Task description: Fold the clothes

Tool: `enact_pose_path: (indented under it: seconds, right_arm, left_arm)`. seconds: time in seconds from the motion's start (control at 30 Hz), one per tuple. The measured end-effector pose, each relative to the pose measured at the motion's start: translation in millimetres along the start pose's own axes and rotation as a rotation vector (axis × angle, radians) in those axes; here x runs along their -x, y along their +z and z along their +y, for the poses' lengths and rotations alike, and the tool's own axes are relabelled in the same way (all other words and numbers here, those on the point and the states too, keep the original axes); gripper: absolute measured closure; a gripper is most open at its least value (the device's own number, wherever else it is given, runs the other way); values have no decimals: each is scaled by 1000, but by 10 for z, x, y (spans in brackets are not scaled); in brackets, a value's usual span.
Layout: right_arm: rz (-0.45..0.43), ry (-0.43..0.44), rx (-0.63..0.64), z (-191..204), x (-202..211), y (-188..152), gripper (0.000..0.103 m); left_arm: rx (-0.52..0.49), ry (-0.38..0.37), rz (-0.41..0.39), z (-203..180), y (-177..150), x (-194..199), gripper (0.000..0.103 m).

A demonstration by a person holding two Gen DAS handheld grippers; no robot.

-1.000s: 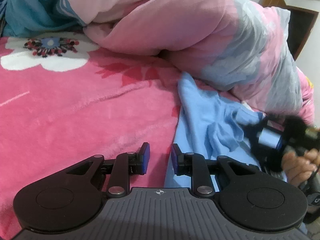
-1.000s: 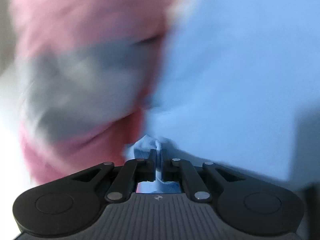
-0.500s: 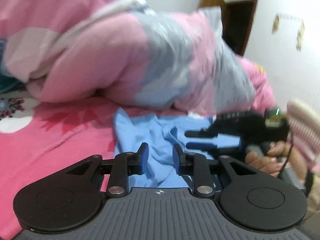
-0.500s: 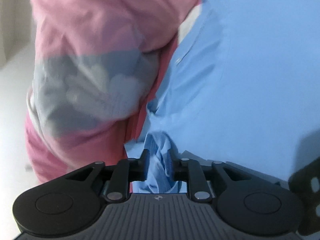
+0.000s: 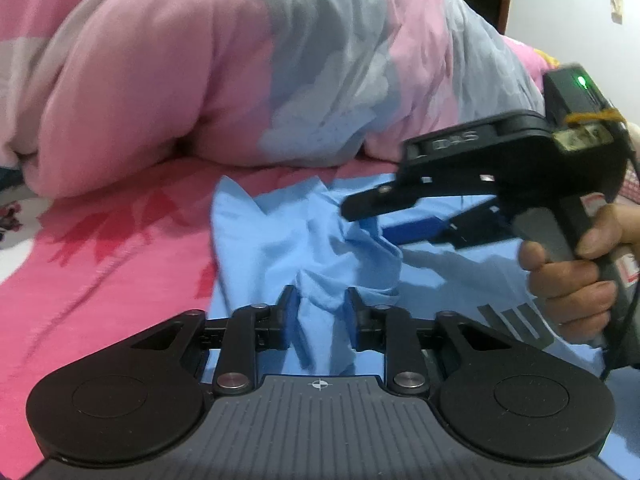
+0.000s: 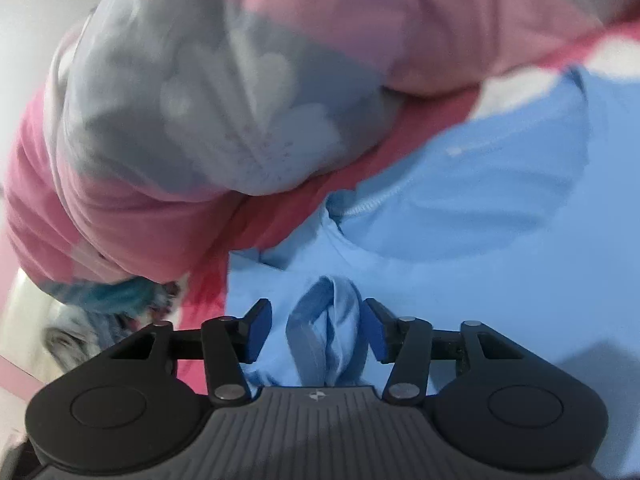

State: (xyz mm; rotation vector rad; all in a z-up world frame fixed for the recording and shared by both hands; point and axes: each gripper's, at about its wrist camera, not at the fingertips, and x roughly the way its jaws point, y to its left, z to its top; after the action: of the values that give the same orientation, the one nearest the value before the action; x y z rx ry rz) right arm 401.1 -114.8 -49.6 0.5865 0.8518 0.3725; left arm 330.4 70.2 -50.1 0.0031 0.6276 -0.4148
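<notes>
A light blue shirt (image 5: 276, 240) is seen lying crumpled on a pink flowered bedspread (image 5: 100, 264), directly ahead of and beneath both sets of jaws. In the left wrist view a raised fold of the shirt stands between the blue pads of the left gripper (image 5: 319, 312); the jaws have just been closing, yet a narrow gap is visible on either side of the fold and no pad is seen pressing it, so this gripper is recorded as released. To the right of these jaws a grey printed mark on the shirt is partly visible. Further ahead and to the right, the right gripper (image 5: 360, 222) is seen side-on, held by a hand (image 5: 576, 276) wrapped around its grip, with its two fingers spread above the cloth and a green light lit on its housing. In the right wrist view a bunched, upright ridge of blue fabric stands between the pads of the right gripper (image 6: 316, 330); the jaws have just been opening, clear space is seen on both sides of the ridge, and the cloth is not clamped. Beyond the jaws in both views a bulky pink and grey quilt (image 5: 224, 64) is heaped on the bed, its lower edge near the far edge of the shirt. A white wall (image 5: 576, 12) is visible at upper right behind the quilt.
</notes>
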Motion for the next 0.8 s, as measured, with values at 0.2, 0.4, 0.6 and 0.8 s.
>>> enact_pose_path:
  seconds: [0.2, 0.4, 0.6, 0.8]
  right_arm:
    - [-75, -25, 83, 209, 122, 10, 102]
    - [-126, 62, 199, 692, 207, 94, 102]
    - [-74, 92, 416, 1470, -248, 19, 102]
    - [-12, 44, 626, 2038, -998, -270, 102]
  left_arm:
    - [14, -30, -106, -75, -14, 298, 101]
    - [157, 39, -324, 142, -71, 966, 102]
    - [364, 163, -472, 492, -395, 1307, 102]
    - [581, 269, -486, 848, -484, 1296, 102]
